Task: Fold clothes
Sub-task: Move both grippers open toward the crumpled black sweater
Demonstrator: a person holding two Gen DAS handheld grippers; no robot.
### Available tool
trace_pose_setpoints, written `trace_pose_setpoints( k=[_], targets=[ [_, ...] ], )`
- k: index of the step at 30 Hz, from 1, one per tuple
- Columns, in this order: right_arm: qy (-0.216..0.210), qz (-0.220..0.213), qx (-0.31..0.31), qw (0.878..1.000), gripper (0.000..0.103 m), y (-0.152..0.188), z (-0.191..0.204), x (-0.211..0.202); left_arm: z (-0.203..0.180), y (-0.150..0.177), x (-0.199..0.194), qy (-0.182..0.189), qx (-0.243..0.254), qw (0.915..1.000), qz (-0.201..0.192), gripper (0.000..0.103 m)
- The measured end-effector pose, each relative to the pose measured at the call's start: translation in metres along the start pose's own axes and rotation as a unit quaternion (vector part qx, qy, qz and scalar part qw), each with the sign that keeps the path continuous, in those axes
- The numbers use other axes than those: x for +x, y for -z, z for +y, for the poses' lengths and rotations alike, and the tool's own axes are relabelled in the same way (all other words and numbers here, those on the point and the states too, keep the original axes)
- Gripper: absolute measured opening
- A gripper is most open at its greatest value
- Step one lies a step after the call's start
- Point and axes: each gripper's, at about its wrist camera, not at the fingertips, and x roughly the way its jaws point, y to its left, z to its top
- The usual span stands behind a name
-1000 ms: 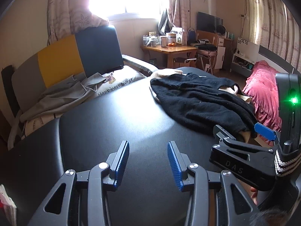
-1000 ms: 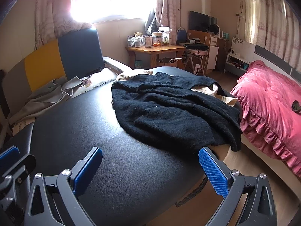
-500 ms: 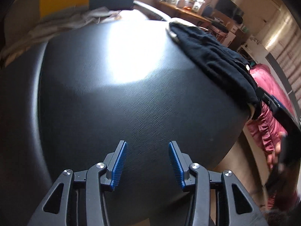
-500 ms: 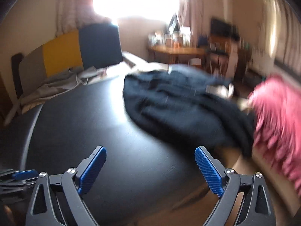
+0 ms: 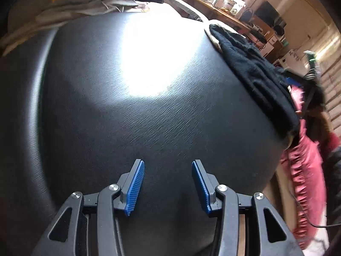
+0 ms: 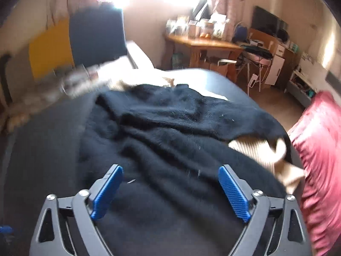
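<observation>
A crumpled black sweater [image 6: 170,136] lies on a black padded table [image 5: 127,111], with a beige garment [image 6: 260,149] partly under it at its right side. In the left wrist view the sweater [image 5: 255,72] lies along the table's far right edge. My right gripper [image 6: 170,183] is open and empty, low over the sweater's near part. My left gripper [image 5: 167,181] is open and empty above bare table surface, well left of the sweater.
A pink ruffled bed [image 6: 319,149] stands right of the table. A sofa with yellow and dark cushions [image 6: 70,42] and grey clothes [image 5: 85,6] lies behind. A cluttered wooden desk [image 6: 202,42] and a TV [image 6: 268,23] stand at the back.
My right gripper has moved forward over the black sweater, which now fills its view. My left gripper has tilted down toward the bare table and stays open.
</observation>
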Motion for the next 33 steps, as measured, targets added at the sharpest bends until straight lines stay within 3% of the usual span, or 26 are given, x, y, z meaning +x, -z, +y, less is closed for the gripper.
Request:
trace_pose_setpoints(
  k=[3, 5, 9, 15, 19, 26, 27, 28, 29, 30, 33],
  targets=[
    [0.017, 0.048, -0.038, 0.998, 0.094, -0.011, 0.003, 0.042, -0.008, -0.02, 0.005, 0.018, 0.0, 0.9998, 0.001, 0.047],
    [0.034, 0.063, -0.049, 0.996, 0.094, -0.011, 0.0, 0.06, -0.031, -0.049, 0.02, 0.053, 0.006, 0.9986, 0.006, 0.047],
    [0.008, 0.068, -0.011, 0.998, 0.103, -0.004, -0.016, 0.073, -0.066, -0.102, 0.066, 0.12, -0.021, 0.9917, 0.042, 0.047],
    [-0.037, 0.043, 0.025, 0.998, 0.103, 0.005, -0.038, 0.073, -0.103, -0.147, 0.13, 0.134, -0.041, 0.9883, 0.061, 0.047],
    [-0.044, 0.034, 0.022, 0.998, 0.103, 0.006, -0.042, 0.072, -0.11, -0.16, 0.164, 0.141, -0.07, 0.9858, 0.06, 0.047],
    [-0.058, 0.024, 0.024, 0.998, 0.103, 0.004, -0.05, 0.074, -0.133, -0.168, 0.196, 0.135, -0.069, 0.9873, 0.047, 0.049],
    [-0.057, 0.024, 0.023, 0.998, 0.103, 0.004, -0.049, 0.075, -0.138, -0.168, 0.197, 0.136, -0.064, 0.9875, 0.047, 0.048],
    [-0.055, 0.024, 0.023, 0.998, 0.103, 0.003, -0.048, 0.075, -0.142, -0.167, 0.199, 0.139, -0.061, 0.9873, 0.049, 0.035],
    [-0.054, 0.024, 0.022, 0.998, 0.103, 0.003, -0.048, 0.075, -0.144, -0.164, 0.2, 0.143, -0.063, 0.9861, 0.056, 0.014],
    [-0.052, 0.024, 0.021, 0.998, 0.103, 0.003, -0.047, 0.075, -0.145, -0.16, 0.2, 0.147, -0.064, 0.9854, 0.057, 0.009],
    [-0.046, 0.026, 0.017, 0.998, 0.103, 0.003, -0.047, 0.074, -0.145, -0.156, 0.178, 0.163, -0.068, 0.9842, 0.014, 0.008]
  ],
)
